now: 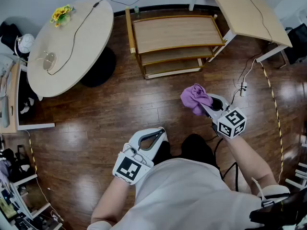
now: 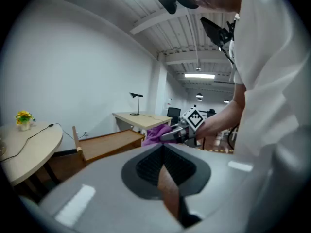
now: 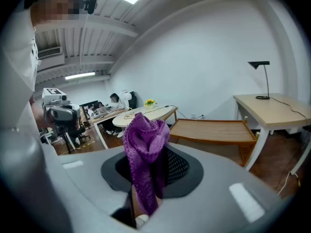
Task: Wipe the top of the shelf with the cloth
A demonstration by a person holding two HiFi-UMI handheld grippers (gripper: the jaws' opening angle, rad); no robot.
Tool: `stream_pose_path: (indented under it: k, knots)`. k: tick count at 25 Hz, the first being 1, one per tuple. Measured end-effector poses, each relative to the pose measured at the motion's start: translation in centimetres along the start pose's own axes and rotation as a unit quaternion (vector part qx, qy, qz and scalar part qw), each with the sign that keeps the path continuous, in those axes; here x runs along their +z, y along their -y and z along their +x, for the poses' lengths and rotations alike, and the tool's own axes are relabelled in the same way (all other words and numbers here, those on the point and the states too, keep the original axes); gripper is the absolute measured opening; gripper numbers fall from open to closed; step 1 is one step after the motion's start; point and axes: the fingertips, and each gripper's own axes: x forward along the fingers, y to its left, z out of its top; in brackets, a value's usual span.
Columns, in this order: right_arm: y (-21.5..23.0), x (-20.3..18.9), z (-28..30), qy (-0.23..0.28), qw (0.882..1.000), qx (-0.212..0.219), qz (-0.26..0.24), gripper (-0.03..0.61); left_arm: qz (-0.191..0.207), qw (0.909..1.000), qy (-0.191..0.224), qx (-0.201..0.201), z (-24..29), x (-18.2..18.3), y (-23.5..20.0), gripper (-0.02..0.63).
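- Right gripper (image 1: pixel 207 107): jaws closed on the cloth (image 1: pixel 194 98), held above the floor (image 1: pixel 96 109) in front of the person.
- Cloth: purple and bunched. In the right gripper view it is pinched between the jaws, and its loose bulk (image 3: pixel 145 144) stands up past the jaw tips.
- Left gripper (image 1: pixel 158 134): jaws brought together with nothing between them. Only a narrow slit of floor shows in the left gripper view. It sits low and close to the person's body, behind and to the left of the right gripper.
- Shelf (image 1: pixel 175 35): a low wooden unit with a flat top and lower tiers, ahead of the right gripper and well apart from it. The cloth does not touch it.
- Round table (image 1: pixel 72 37): ahead and to the left of the left gripper. It carries a cable and yellow flowers (image 1: pixel 61 14) near its far edge.
- Desk (image 1: pixel 244 8): ahead and to the right of the right gripper, just beside the shelf's right end.
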Motion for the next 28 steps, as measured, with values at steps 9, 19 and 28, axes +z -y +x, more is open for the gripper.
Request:
stream_pose_path:
  k: [9,19,28]
  knots:
    - [3.1,-4.5,22.2,-0.056,0.997,0.048,0.008,0.092,-0.039,0.9979,-0.003,0.053,-0.2,-3.7,-7.4,0.021]
    - [10.1,-12.4,43.3,-0.085,0.99,0.053,0.101,0.092,-0.106,0.9906,-0.047,0.074,6.2,-9.4,-12.1,0.021]
    - [14.0,-15.8,52.2,-0.076,0.978,0.052,0.185,0.092,-0.119,0.9902,-0.046,0.057,14.1,-10.0,-15.7,0.021]
